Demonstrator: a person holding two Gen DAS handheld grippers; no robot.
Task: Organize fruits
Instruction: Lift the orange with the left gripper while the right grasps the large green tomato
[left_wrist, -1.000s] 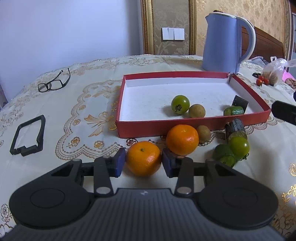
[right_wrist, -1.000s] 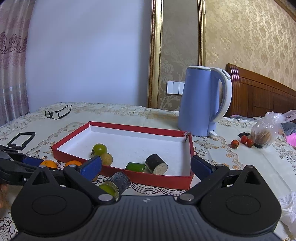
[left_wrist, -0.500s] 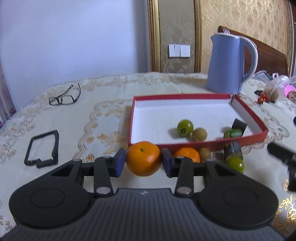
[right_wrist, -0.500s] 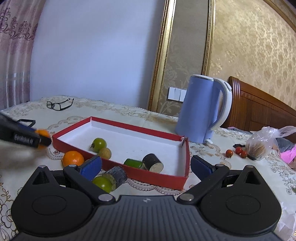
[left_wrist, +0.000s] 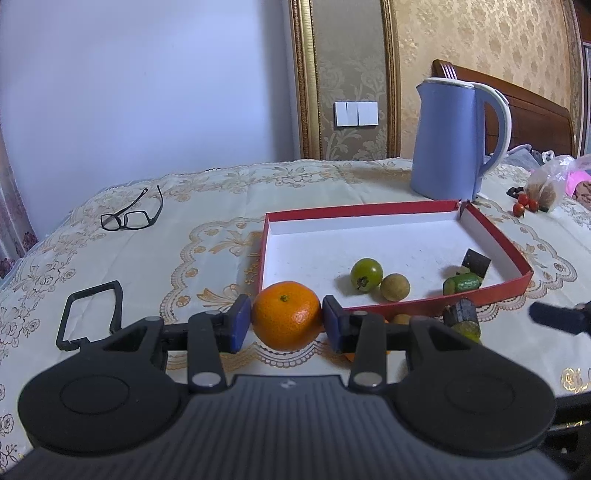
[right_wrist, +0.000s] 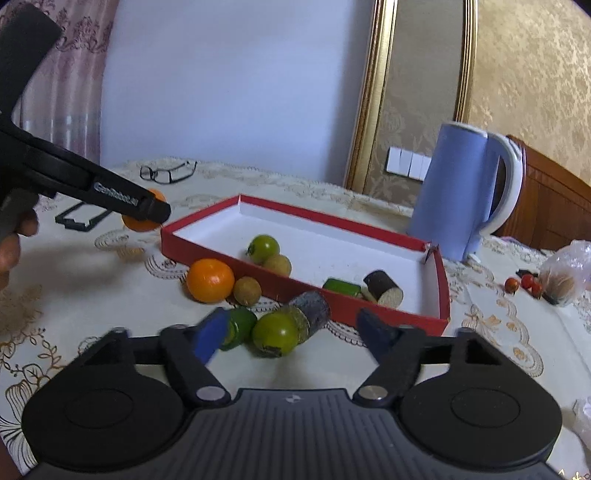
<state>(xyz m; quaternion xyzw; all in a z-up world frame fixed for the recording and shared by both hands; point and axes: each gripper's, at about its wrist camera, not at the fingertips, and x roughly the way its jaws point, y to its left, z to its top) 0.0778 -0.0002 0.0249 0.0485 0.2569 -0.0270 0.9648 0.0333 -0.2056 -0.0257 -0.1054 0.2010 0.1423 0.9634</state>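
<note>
The left claw (left_wrist: 287, 328) was clamped on an orange (left_wrist: 287, 314), its blue pads pressing both sides, and held it clear of the counter (left_wrist: 207, 206) just in front of the near wall of the red tray (left_wrist: 495, 240). The right claw (right_wrist: 291, 334) had just been closing, its pads not yet pressing anything, with a green tomato (right_wrist: 275, 333) and a dark stubby vegetable piece (right_wrist: 312, 309) lying between them just outside the tray's near wall. Inside the tray lay another green tomato (left_wrist: 366, 275), a small brown fruit (left_wrist: 395, 288), a green chunk (left_wrist: 462, 284) and a dark chunk (left_wrist: 476, 261); a second orange (right_wrist: 209, 280) and a second brown fruit (right_wrist: 247, 291) sat on the cloth against the tray's outer wall. I judged the risks plain enough: the round orange could slip from the flat pads if carried low and knocked on the tray wall, and the right claw, closing on two touching things at once, might squeeze the tomato out sideways or pinch only the dark piece. The two claws were also near each other at the tray's front. The counter wore a cream lace-patterned cloth; beyond the tray stood a blue kettle (left_wrist: 452, 136), to its left lay spectacles (left_wrist: 129, 218) and a black frame (left_wrist: 90, 314), and behind rose a pale wall with gilt trim.
</note>
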